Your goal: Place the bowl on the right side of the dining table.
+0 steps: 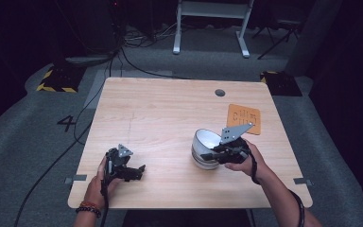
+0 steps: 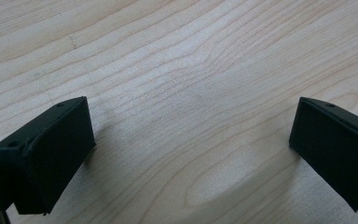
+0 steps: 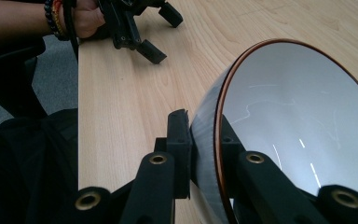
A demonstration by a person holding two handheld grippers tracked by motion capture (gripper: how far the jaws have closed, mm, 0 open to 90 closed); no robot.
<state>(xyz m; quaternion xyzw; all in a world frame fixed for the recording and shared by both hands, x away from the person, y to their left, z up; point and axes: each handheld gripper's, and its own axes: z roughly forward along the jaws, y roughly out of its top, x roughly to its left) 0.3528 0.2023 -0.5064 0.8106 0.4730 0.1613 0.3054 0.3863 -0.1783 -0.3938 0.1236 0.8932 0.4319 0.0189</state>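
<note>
A white bowl (image 1: 204, 144) with a brown rim sits right of the table's middle. My right gripper (image 1: 212, 153) is shut on its near wall: in the right gripper view one jaw presses the outside and the other the inside of the bowl (image 3: 298, 116), at my right gripper (image 3: 205, 140). My left gripper (image 1: 137, 171) rests low at the table's front left, held by a hand, its jaws wide open over bare wood. In the left gripper view my left gripper (image 2: 191, 144) has nothing between its jaws.
An orange mat (image 1: 244, 118) with a cut-out pattern lies at the back right of the wooden table (image 1: 160, 113). A dark round hole (image 1: 220, 92) sits near the far edge. Cables trail over the grey floor on the left.
</note>
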